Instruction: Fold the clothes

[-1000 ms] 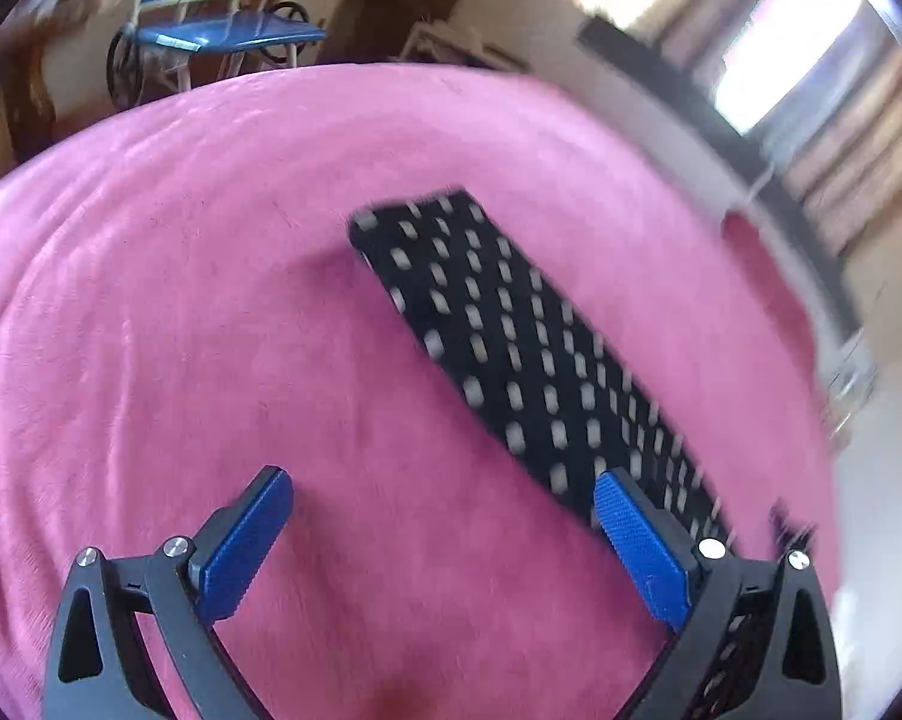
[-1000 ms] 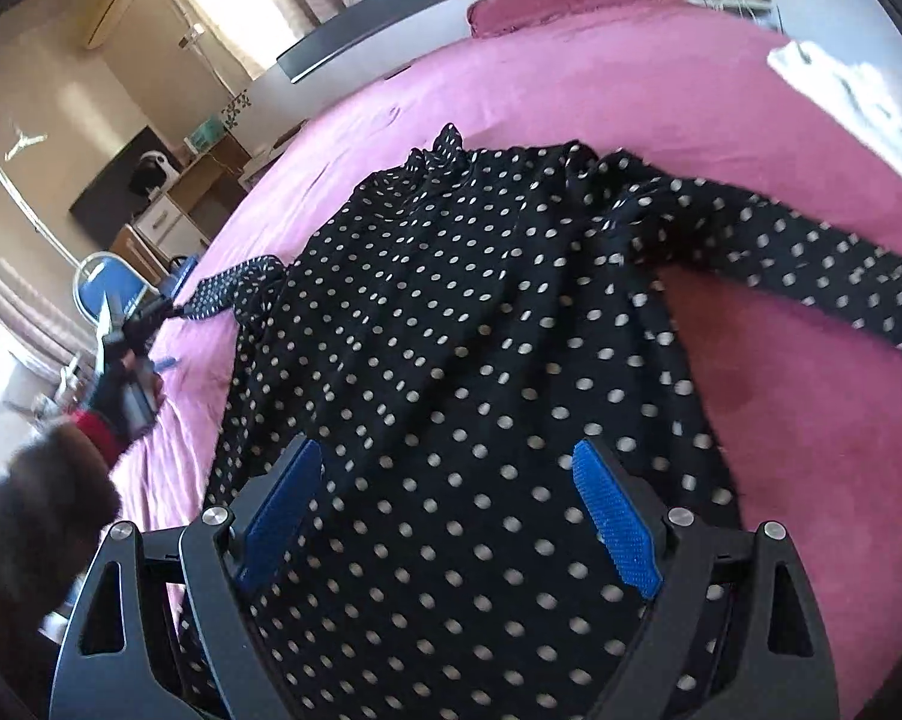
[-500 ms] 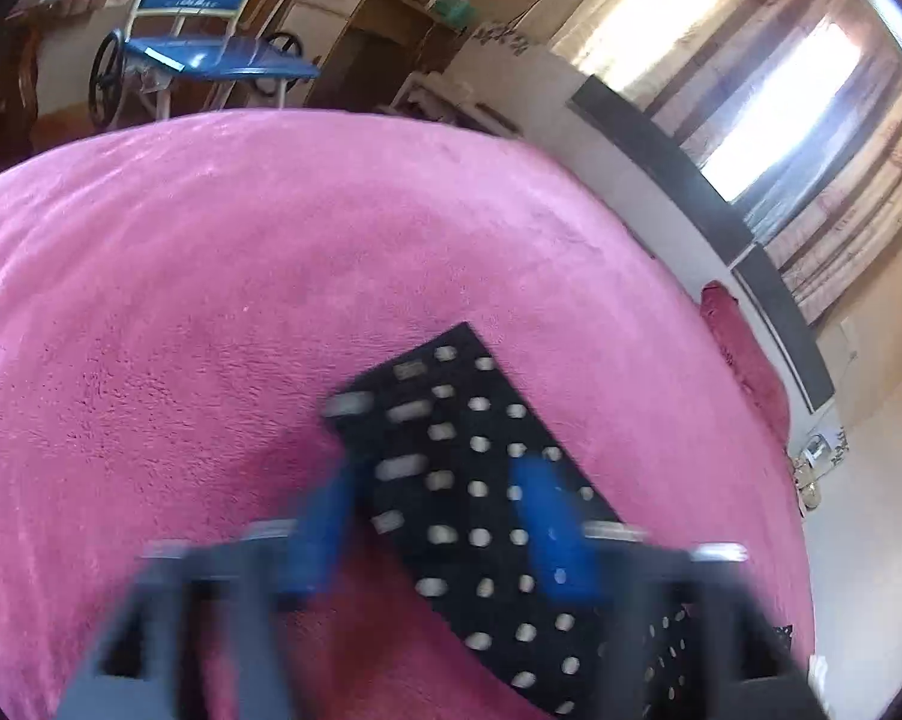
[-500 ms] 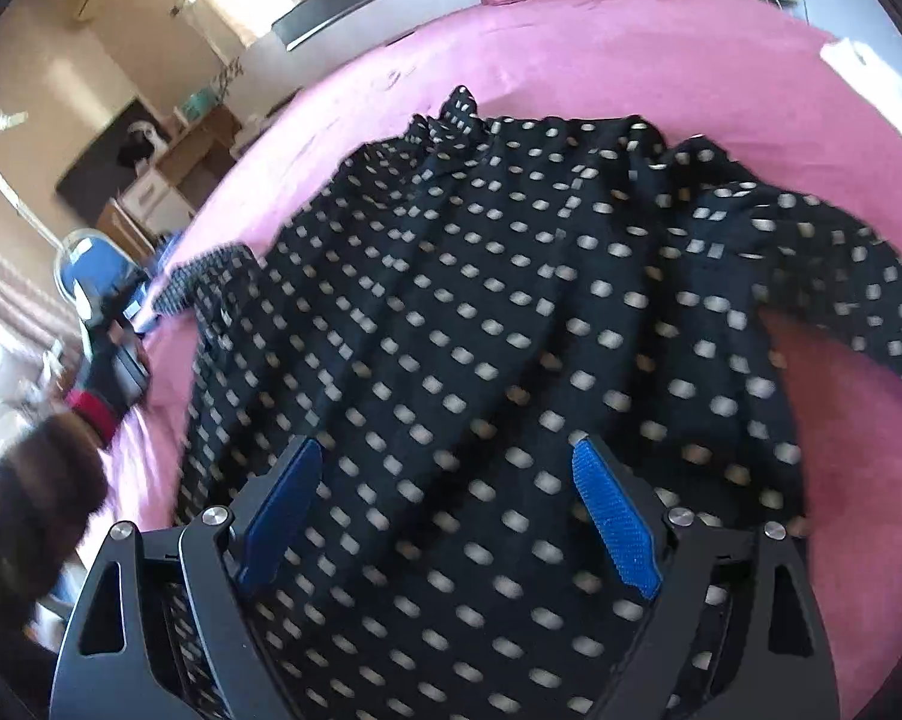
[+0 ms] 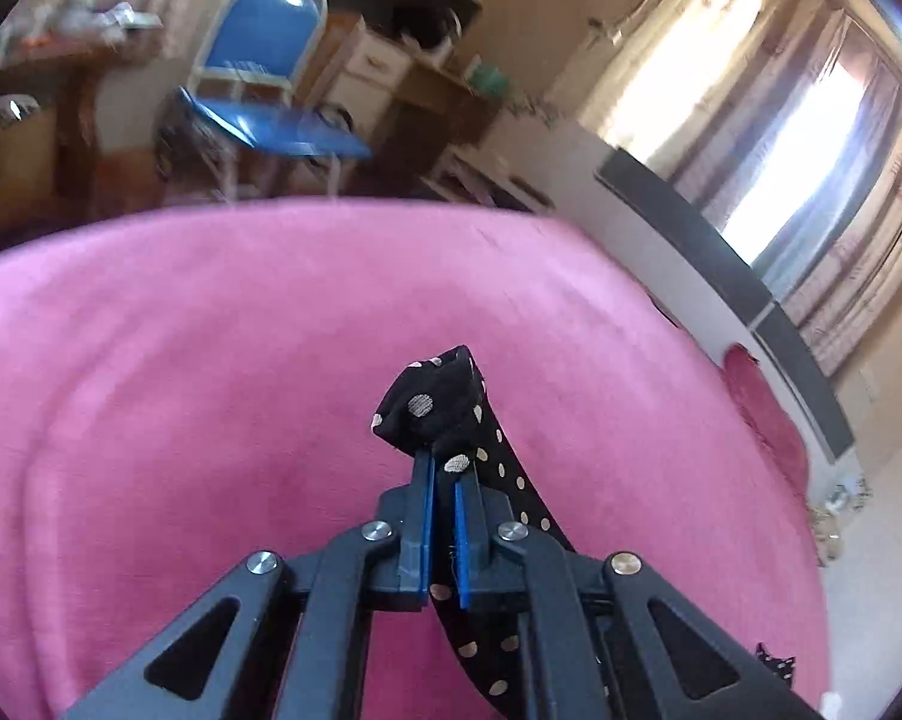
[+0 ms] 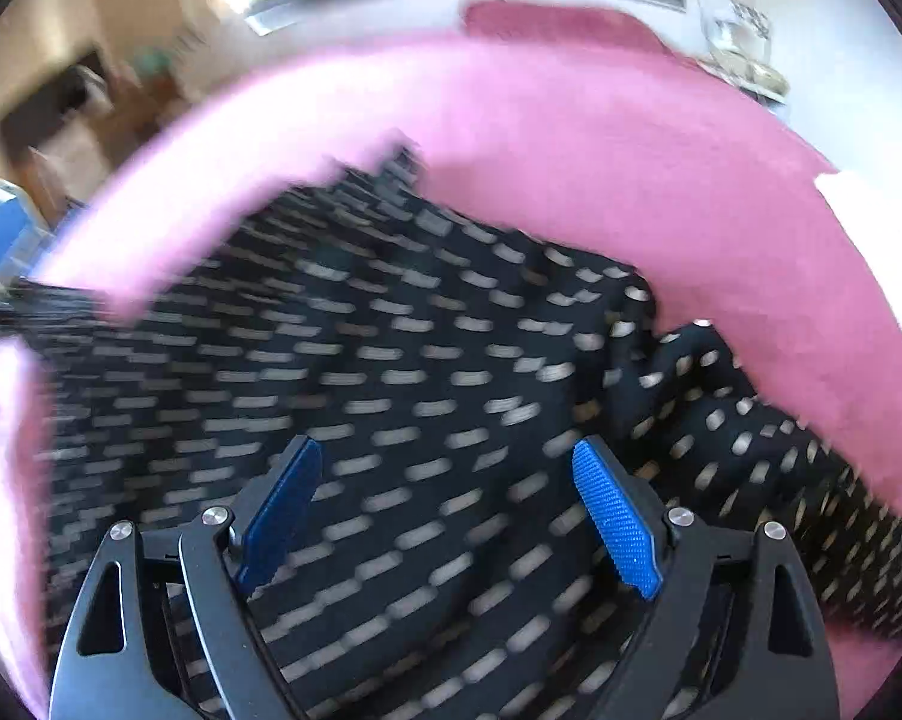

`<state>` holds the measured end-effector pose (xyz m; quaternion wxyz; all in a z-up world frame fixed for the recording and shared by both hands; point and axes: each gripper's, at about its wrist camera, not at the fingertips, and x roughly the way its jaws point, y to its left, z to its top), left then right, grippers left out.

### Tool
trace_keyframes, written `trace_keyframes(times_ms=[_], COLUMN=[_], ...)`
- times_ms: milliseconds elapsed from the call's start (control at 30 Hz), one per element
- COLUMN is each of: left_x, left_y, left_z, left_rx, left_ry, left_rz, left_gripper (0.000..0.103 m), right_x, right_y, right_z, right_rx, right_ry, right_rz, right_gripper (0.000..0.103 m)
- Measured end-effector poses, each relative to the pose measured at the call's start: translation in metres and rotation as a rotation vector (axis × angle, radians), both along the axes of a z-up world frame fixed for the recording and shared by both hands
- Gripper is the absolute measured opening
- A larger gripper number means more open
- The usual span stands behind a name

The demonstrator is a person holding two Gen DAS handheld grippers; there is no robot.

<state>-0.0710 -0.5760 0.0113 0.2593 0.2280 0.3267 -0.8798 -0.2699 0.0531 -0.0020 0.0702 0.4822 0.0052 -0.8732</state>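
Observation:
A black garment with white polka dots [image 6: 390, 360] lies spread on a pink blanket [image 6: 601, 138]. Its sleeve end [image 5: 432, 402] is bunched and lifted above the blanket, pinched between the blue pads of my left gripper [image 5: 441, 468], which is shut on it. The rest of the sleeve [image 5: 511, 480] trails down and right under the gripper. My right gripper [image 6: 447, 468] hovers over the garment's body with its jaws wide open and nothing between the pads [image 6: 613, 510]. The right wrist view is blurred by motion.
The pink blanket [image 5: 180, 390] covers a bed. Beyond its far edge stand a blue chair [image 5: 258, 78], wooden furniture [image 5: 402, 90] and a curtained window [image 5: 811, 138]. A pink pillow [image 6: 559, 24] lies at the headboard, with a white cloth [image 6: 859, 204] at the right edge.
My left gripper went from wide open to shut on the sleeve end and lifted it off the blanket. My right gripper swept across the garment, staying open.

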Motion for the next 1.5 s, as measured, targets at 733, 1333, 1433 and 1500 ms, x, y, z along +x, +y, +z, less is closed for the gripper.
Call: trace_keyframes(times_ms=[733, 1333, 1433, 1500], left_x=[0.170, -0.037, -0.078, -0.094], left_y=[-0.042, 0.221, 0.278, 0.302], left_z=[-0.053, 0.017, 0.001, -0.012], left_rx=[0.059, -0.195, -0.307, -0.356], left_ry=[-0.239, -0.285, -0.356, -0.416], left_rz=[0.207, -0.781, -0.855, -0.882], left_gripper=[0.019, 0.029, 0.029, 0.029], right_x=[-0.078, -0.047, -0.037, -0.037], right_y=[-0.129, -0.126, -0.134, -0.139], right_z=[0.009, 0.022, 0.013, 0.008], right_rx=[0.066, 0.025, 0.043, 0.061], right_ry=[-0.071, -0.014, -0.035, -0.026], right_rz=[0.268, 0.303, 0.316, 0.331], right_gripper=[0.089, 0.100, 0.100, 0.100])
